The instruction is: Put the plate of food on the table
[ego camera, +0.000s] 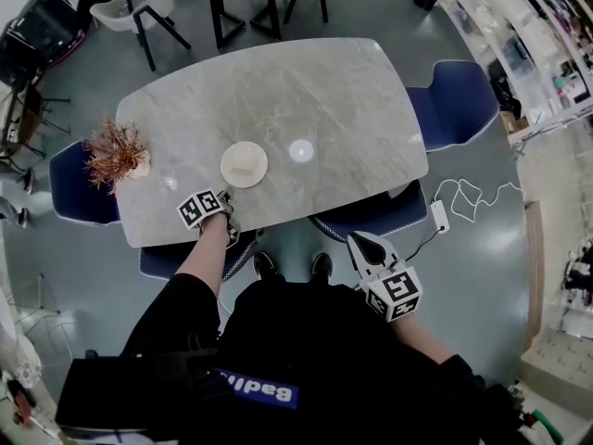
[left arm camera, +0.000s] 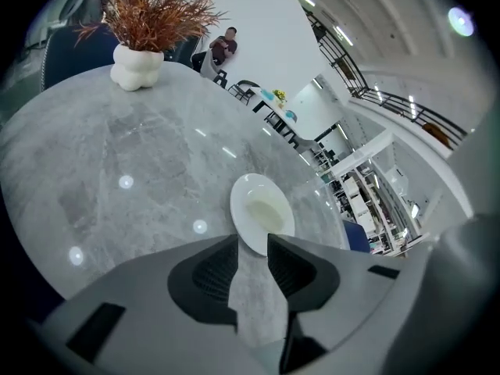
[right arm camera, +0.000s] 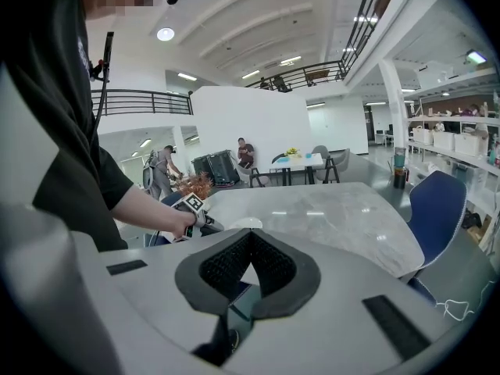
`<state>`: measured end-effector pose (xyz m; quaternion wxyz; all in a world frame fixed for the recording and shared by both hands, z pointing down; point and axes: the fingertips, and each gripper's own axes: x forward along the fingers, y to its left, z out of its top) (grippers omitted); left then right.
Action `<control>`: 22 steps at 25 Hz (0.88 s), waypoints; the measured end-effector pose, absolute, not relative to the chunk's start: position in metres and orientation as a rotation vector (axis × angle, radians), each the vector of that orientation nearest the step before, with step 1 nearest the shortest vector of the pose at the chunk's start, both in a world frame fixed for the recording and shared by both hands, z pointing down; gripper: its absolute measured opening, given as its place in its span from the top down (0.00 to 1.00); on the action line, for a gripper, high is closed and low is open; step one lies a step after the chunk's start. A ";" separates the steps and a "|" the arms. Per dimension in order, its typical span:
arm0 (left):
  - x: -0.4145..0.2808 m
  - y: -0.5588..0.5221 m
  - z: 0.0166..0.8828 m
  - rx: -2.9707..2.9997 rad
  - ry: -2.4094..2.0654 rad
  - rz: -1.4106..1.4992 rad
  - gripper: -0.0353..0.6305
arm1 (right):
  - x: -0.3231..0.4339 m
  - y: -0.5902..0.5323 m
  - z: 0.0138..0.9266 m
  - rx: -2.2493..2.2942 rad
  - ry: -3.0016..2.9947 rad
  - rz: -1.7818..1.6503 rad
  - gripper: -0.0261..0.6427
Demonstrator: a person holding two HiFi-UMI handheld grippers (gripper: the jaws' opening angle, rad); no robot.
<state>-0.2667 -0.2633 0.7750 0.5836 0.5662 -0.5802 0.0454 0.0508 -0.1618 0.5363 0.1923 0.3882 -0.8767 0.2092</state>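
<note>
The left tongs (left arm camera: 251, 244) are gaping wide, gripping nothing, just short of the round white ceramic plate (left arm camera: 262, 209), which is resting on the grey marble table (left arm camera: 117, 170). The right tongs (right arm camera: 248, 237) are hanging closed and empty.

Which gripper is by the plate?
The left gripper, open at the edge of the table with the plate just beyond its tips. The right gripper hangs off the table.

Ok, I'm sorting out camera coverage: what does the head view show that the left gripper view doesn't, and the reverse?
Head view only: the right gripper, off the table, and a white cable on the floor. Left gripper view only: how the left gripper stands open, gripping nothing, and an upper-level railing. Both: the plate, the table, the dried-plant vase.
</note>
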 end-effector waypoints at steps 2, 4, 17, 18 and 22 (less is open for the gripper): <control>-0.263 -0.255 0.763 1.355 -1.347 0.079 0.77 | 0.047 -0.164 0.535 1.069 -2.483 0.572 0.94; -0.257 -0.248 0.746 1.407 -1.345 0.074 0.77 | 0.047 -0.166 0.536 1.049 -2.506 0.544 0.94; -0.180 -0.177 0.628 1.836 -1.267 0.102 0.79 | 0.022 -0.165 0.532 0.878 -2.601 0.525 0.94; -0.173 -0.174 0.619 1.867 -1.256 0.093 0.79 | 0.020 -0.164 0.532 0.861 -2.607 0.521 0.94; -0.149 -0.162 0.583 1.992 -1.219 0.066 0.86 | 0.010 -0.160 0.528 0.798 -2.631 0.500 0.94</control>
